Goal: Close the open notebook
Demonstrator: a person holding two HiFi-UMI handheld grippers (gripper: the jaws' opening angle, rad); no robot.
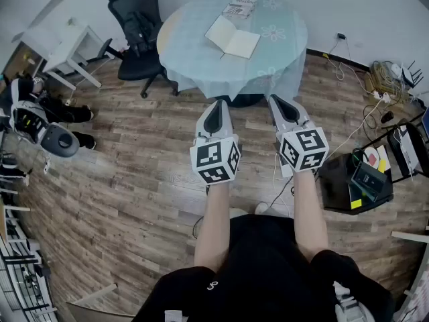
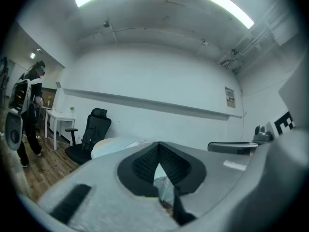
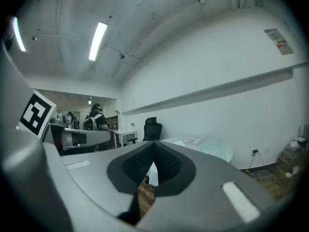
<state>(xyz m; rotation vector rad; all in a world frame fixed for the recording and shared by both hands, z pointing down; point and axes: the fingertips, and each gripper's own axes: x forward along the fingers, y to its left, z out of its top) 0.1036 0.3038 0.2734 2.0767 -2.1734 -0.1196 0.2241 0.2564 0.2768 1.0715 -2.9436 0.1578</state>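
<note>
On the round desk, well ahead of both hands, the open notebook lay flat, pages skewed. The left hand-held gripper and right hand-held gripper were both closed and empty. The left was judged nearer its line.

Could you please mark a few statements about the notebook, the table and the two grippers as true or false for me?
1. The notebook lies open on the round table. True.
2. The left gripper grips the notebook. False: its jaws are shut on nothing, short of the table.
3. The right gripper is shut and empty. True.
4. The black office chair stands right of the table. False: in the head view it stands left of it.
</note>
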